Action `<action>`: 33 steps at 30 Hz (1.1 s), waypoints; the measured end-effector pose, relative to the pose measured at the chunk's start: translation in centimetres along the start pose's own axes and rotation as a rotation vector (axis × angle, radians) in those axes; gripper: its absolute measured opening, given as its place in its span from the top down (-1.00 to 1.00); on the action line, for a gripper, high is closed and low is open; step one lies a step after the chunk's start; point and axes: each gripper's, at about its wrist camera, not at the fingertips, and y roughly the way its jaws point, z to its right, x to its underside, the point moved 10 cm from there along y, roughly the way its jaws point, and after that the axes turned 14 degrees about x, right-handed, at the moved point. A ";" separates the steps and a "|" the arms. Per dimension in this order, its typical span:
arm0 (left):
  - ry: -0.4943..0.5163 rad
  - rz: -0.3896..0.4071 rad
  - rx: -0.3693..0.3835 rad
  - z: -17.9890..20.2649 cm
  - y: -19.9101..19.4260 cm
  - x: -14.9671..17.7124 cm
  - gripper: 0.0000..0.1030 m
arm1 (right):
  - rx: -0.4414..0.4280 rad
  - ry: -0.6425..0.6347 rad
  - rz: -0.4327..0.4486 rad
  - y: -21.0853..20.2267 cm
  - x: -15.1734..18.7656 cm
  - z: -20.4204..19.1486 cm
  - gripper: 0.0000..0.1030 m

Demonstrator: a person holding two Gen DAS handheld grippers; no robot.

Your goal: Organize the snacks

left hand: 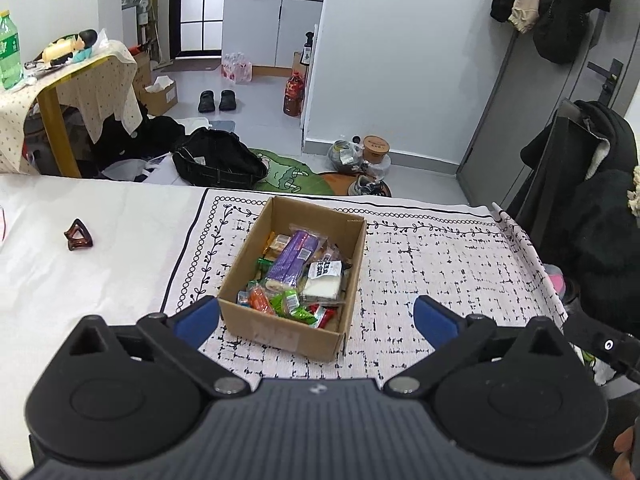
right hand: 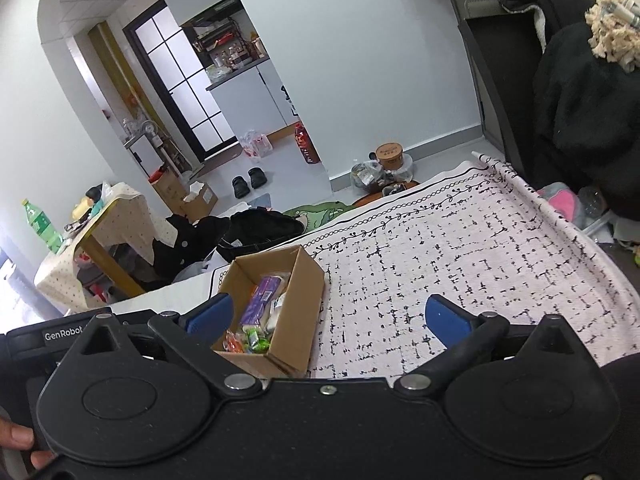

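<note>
A brown cardboard box (left hand: 240, 272) stands on the patterned cloth, filled with several wrapped snacks. A long purple packet (left hand: 294, 258) lies on top, a white packet (left hand: 323, 282) beside it, and small green and orange packets (left hand: 280, 302) at the near end. My left gripper (left hand: 318, 314) hovers open just in front of the box, holding nothing. In the right wrist view the same box (right hand: 308, 280) sits to the left, with the purple packet (right hand: 262, 296) showing inside. My right gripper (right hand: 328, 316) is open and empty, to the right of the box.
A white cloth with black marks (left hand: 440, 264) covers the table; its right edge (right hand: 560, 216) hangs off. A brown hair claw (left hand: 79, 234) lies on the plain white area at left. Beyond the far edge are a black bag (left hand: 218, 160), floor clutter and a dark coat (right hand: 580, 92).
</note>
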 end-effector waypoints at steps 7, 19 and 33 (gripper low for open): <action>0.043 -0.002 0.004 0.8 -1.9 1.3 -1.00 | 0.000 -0.048 0.015 -2.2 0.7 0.2 -1.00; 0.103 0.022 0.013 1.9 -5.2 3.1 -1.00 | -0.005 -0.109 0.037 -5.4 1.9 0.7 -1.00; 0.137 0.027 -0.002 2.1 -8.0 4.7 -1.00 | -0.019 -0.201 0.009 -6.8 3.8 0.2 -1.00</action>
